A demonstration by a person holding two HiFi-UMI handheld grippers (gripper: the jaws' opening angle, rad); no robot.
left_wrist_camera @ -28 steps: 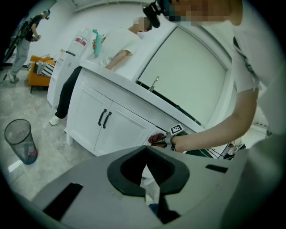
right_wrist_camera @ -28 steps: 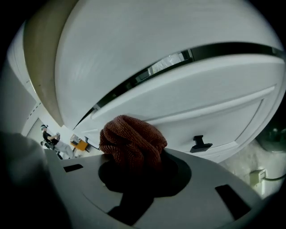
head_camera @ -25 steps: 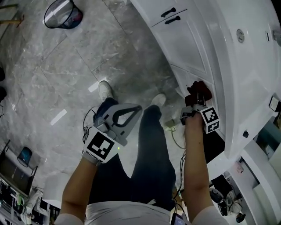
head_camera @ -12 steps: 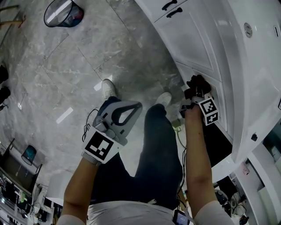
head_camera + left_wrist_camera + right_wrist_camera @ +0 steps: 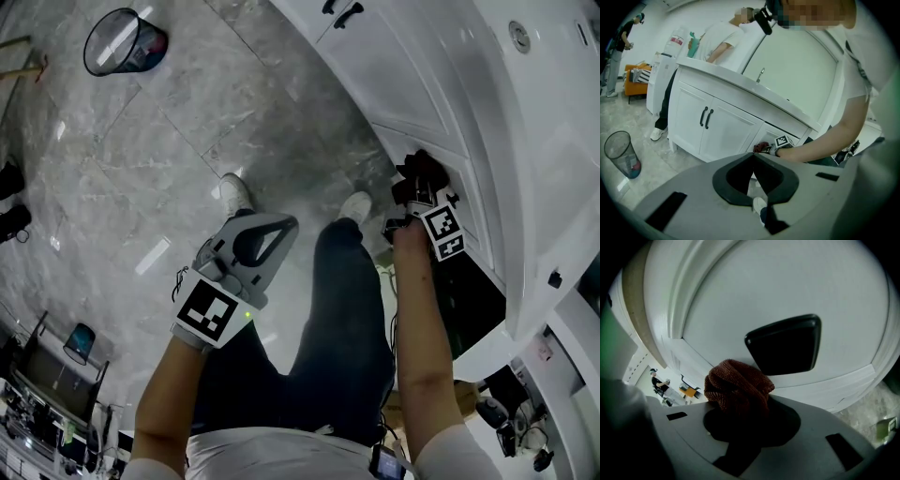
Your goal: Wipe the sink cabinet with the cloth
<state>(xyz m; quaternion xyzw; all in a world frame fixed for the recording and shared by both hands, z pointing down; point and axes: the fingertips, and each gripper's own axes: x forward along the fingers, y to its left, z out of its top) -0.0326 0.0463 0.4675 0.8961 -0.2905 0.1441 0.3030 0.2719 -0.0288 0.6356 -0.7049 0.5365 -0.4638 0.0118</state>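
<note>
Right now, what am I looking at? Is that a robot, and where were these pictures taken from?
No robot: a person holds a two-jaw gripper in each hand. One picture looks down from a head camera; the other two ride on the grippers. The right gripper is clamped on a reddish-brown cloth, held against the white sink cabinet. The left gripper is closed and empty, above the grey floor. A wire bin stands farther off.
</note>
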